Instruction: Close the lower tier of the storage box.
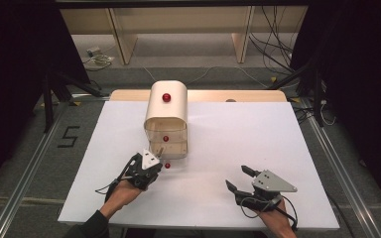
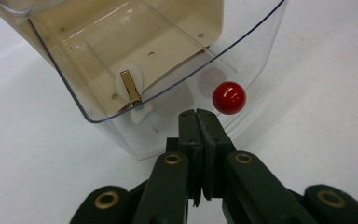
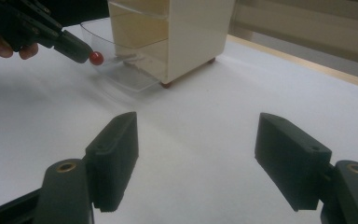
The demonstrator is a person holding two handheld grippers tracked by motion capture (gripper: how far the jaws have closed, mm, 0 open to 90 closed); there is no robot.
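From above, the left gripper [image 1: 155, 165] sits at the seven o'clock corner of the cream plastic drawer cabinet [image 1: 165, 113] on the white tabletop [image 1: 258, 139], beside the pulled-out clear bottom drawer [image 1: 167, 148]. Its own camera shows its fingers [image 2: 189, 135] pressed shut on nothing, the drawer's red ball knob [image 2: 229, 97] just free at one o'clock, probably released once the drawer stood open. The right gripper [image 3: 196, 154] idles well apart, fingers spread wide and empty, likely waiting.

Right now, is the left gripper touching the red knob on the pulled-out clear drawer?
Cannot tell. In the left gripper view the shut left gripper sits just beside the red knob, with no plain gap or contact.
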